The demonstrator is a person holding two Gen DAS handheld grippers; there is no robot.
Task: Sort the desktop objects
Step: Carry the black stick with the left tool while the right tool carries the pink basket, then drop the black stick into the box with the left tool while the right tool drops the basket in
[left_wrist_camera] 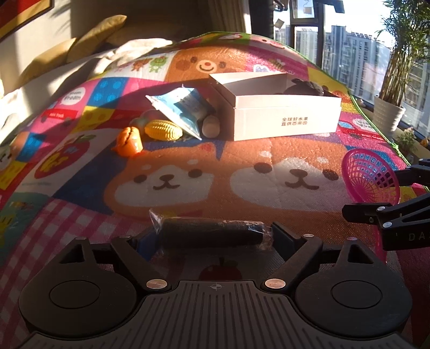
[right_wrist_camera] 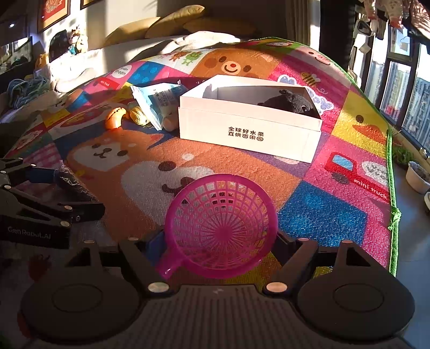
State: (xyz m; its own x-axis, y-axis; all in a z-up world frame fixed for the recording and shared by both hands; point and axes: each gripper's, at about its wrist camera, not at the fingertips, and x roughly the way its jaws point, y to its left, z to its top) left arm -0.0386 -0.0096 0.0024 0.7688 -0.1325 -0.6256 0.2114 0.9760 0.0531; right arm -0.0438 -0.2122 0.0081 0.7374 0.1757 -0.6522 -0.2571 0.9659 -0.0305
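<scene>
My left gripper [left_wrist_camera: 212, 236] is shut on a black roll in clear wrap [left_wrist_camera: 209, 232], held crosswise over the play mat; it also shows in the right wrist view [right_wrist_camera: 74, 185]. My right gripper [right_wrist_camera: 221, 241] is shut on a pink plastic basket [right_wrist_camera: 220, 225], also seen at the right of the left wrist view [left_wrist_camera: 369, 178]. A white open box [right_wrist_camera: 250, 131] holds a black plush toy [right_wrist_camera: 289, 103]. Left of the box lie a blue-and-white pouch [left_wrist_camera: 180, 108], a yellow toy corn [left_wrist_camera: 164, 130], an orange toy [left_wrist_camera: 130, 141] and a brown toy [left_wrist_camera: 211, 126].
The colourful play mat [right_wrist_camera: 322, 209] has a green edge at the right [right_wrist_camera: 391, 171], with bare floor and small pots [right_wrist_camera: 416, 177] beyond. A sofa with cushions [right_wrist_camera: 172, 22] stands behind. A potted plant [left_wrist_camera: 389, 112] stands by the window.
</scene>
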